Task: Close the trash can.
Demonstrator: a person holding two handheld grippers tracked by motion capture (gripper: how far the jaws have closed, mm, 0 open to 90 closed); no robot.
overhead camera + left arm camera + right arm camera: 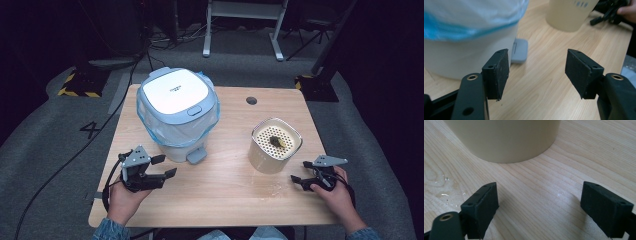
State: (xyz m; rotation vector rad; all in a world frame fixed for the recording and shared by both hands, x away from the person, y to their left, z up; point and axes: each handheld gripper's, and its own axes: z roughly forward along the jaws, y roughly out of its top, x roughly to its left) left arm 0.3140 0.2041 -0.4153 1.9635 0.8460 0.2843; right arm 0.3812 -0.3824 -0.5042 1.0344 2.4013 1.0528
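A white pedal bin (177, 115) with a pale blue lid and a blue-edged bag liner stands at the table's back left. Its grey pedal (197, 155) faces the front. My left gripper (166, 166) rests low in front of the bin, open and holding nothing. In the left gripper view that gripper (537, 72) points past the bin (461, 50) and the pedal (520, 51). A cream container (274, 145) with a perforated top carries a dark scrap (276, 141). My right gripper (300, 171) sits just right of it, open. In the right gripper view that gripper (540, 207) faces the container's wall (504, 140).
The wooden table (215, 200) has bare room between both hands and along its front edge. A round cable hole (251, 100) lies at the back. Small wet specks (444, 187) mark the wood near the container. Cables and stand legs cross the floor behind.
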